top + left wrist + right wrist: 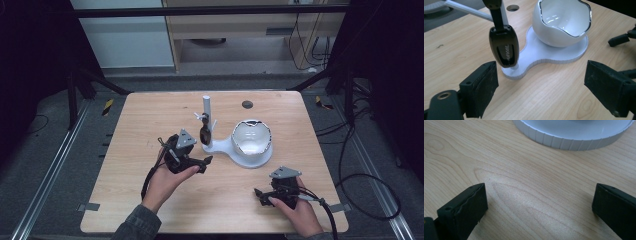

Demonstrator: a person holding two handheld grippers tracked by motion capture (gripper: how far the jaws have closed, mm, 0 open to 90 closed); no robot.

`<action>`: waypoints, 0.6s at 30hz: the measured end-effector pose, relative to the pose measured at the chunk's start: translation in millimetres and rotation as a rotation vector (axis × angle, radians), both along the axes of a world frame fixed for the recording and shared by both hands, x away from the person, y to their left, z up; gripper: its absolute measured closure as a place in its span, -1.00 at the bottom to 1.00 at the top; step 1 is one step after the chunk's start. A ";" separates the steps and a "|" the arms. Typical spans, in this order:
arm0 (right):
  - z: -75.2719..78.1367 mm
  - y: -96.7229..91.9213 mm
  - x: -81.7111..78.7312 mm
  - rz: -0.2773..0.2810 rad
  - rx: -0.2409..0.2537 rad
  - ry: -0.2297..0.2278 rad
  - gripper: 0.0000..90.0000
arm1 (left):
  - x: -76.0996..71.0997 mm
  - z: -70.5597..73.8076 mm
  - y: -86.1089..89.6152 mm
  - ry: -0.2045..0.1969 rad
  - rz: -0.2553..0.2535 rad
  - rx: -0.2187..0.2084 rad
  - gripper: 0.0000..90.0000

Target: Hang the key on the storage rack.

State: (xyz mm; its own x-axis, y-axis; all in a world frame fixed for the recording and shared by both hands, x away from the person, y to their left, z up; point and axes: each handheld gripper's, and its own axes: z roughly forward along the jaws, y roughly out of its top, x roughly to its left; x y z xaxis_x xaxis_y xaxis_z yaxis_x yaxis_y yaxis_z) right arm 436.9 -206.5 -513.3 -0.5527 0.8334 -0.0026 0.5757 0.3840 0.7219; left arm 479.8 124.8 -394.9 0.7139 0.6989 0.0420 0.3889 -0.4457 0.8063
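Left gripper (pixel 541 92) is sitting wide open, gripping nothing — car key fob (pixel 504 46) is hanging upright off the white stand (pixel 554 53), just ahead of its left jaw — right gripper (pixel 262 195) farther off.

text: "HAVAL" | on: black key fob (pixel 504 48) | orientation: reads lengthwise

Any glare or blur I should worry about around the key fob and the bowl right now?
High view: dark surroundings, evenly lit table, fob small and soft. Left gripper view: fob sharp with a light streak on its glossy face, bright reflections inside the bowl, left gripper jaws slightly soft. Right gripper view: wood grain crisp, mild sheen mid-frame, base edge clear.
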 end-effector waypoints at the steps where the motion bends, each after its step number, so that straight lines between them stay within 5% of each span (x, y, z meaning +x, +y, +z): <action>1: 0.0 -0.1 0.1 0.001 -0.001 -0.001 -0.99 | 0.0 0.0 0.0 0.000 0.000 0.000 -0.78; 9: 0.0 0.0 0.0 0.000 -0.001 -0.001 -0.99 | -16.2 -13.1 17.8 -0.001 -0.014 0.022 -0.84; 18: 0.1 0.2 -0.1 -0.002 0.001 0.000 -0.99 | -32.9 -45.7 38.0 0.027 0.015 0.072 -0.86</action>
State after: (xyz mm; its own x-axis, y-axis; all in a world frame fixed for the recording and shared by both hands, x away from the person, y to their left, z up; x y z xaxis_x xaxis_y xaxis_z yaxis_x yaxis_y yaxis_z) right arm 436.8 -206.3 -513.3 -0.5514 0.8343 -0.0022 0.5761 0.3827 0.7222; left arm 446.9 162.8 -440.6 0.7051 0.7053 0.0734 0.4167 -0.4959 0.7619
